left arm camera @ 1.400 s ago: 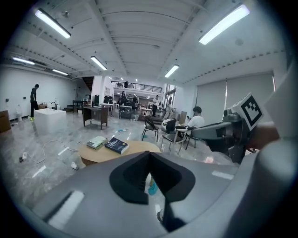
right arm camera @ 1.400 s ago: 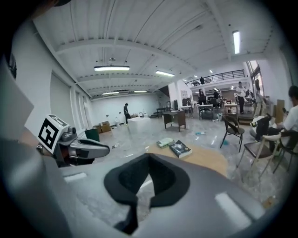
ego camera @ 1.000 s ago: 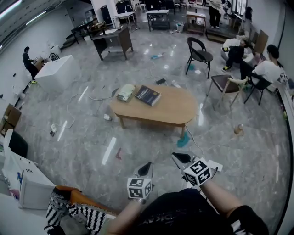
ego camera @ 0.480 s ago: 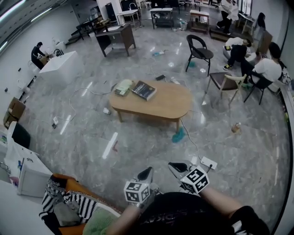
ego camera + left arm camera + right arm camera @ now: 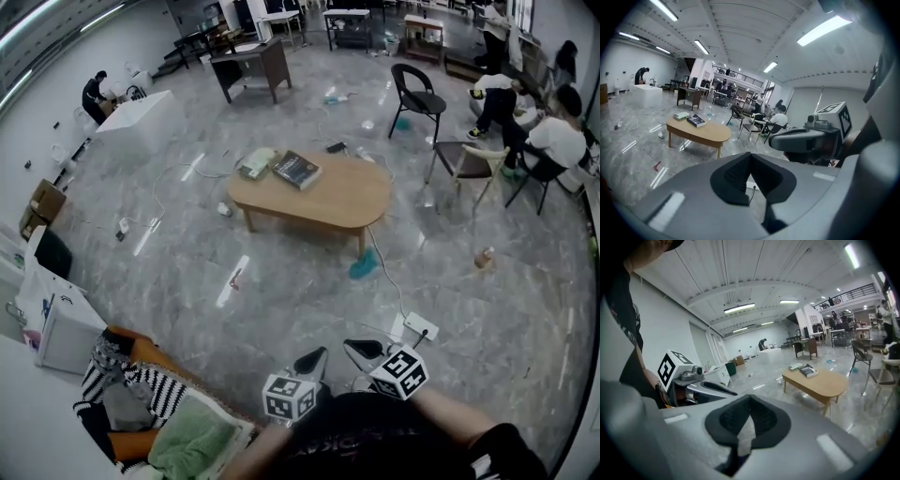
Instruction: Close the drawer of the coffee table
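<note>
Because the coffee-table worktop [image 5: 347, 195] stands well apart across the floor, both tools are held low, close to the person. The left hand-held gripper [image 5: 317, 356] and right hand-held gripper [image 5: 353, 348] have their jaws fully together and empty. The drawer is not visible from here, so the approach appears unfinished.

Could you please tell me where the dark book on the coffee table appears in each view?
Head view: the dark book lies above the picture's centre.
Left gripper view: the dark book sits left of centre, mid-height.
Right gripper view: the dark book sits right of centre, mid-height.
Shared landmark: the oval coffee table beneath it.
</note>
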`<control>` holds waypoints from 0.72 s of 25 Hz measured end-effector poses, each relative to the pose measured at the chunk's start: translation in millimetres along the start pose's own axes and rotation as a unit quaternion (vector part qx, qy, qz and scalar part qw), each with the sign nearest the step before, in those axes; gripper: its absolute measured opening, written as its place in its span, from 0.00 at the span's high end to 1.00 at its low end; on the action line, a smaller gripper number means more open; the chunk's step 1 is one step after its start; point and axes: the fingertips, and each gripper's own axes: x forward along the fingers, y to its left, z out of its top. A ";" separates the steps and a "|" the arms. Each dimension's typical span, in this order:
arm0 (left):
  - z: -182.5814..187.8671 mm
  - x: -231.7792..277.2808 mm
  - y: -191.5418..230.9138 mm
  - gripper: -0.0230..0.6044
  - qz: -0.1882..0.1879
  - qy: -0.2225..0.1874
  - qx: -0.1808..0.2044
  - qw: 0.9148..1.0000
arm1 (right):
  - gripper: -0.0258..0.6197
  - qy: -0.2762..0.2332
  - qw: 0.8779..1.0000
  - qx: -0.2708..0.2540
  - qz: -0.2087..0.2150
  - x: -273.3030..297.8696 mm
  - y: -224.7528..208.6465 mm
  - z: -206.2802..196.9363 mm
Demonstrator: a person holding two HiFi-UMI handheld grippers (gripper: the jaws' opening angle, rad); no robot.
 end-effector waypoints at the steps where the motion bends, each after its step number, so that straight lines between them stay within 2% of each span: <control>1: -2.8 2.6 -4.0 0.96 -0.001 0.000 -0.001 1.000 | 0.96 0.000 1.000 0.000 0.000 -4.3 -1.6 -3.5; 6: -6.0 11.0 -22.3 0.96 -0.015 -0.008 -0.014 1.000 | 0.96 0.016 1.000 0.001 0.004 -25.1 0.4 -19.0; 18: -3.1 8.7 -41.6 0.96 -0.017 -0.009 0.013 1.000 | 0.96 0.007 1.000 -0.008 0.012 -35.7 6.1 -21.6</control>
